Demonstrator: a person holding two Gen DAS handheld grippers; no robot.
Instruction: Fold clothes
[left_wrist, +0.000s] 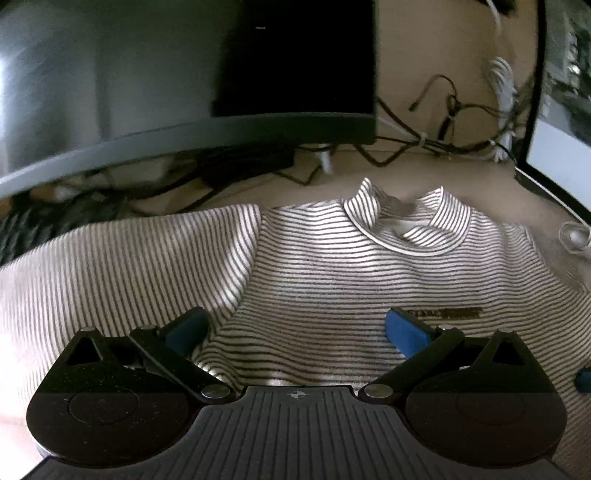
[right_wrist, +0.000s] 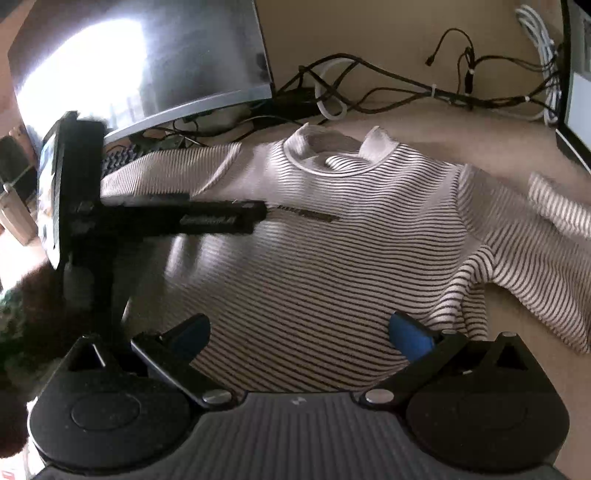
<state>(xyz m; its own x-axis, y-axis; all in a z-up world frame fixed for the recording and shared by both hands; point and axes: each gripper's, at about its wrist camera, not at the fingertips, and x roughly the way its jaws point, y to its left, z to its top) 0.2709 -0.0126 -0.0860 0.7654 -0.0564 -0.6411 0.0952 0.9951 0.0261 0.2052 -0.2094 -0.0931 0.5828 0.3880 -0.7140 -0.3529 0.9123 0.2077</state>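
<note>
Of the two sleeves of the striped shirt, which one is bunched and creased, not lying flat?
The sleeve at the right of the right wrist view: it is rumpled, with folds near the armpit. The other sleeve lies flat, stretched toward the keyboard.

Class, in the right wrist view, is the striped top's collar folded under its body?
No, the collar lies exposed at the far end of the striped top.
</note>
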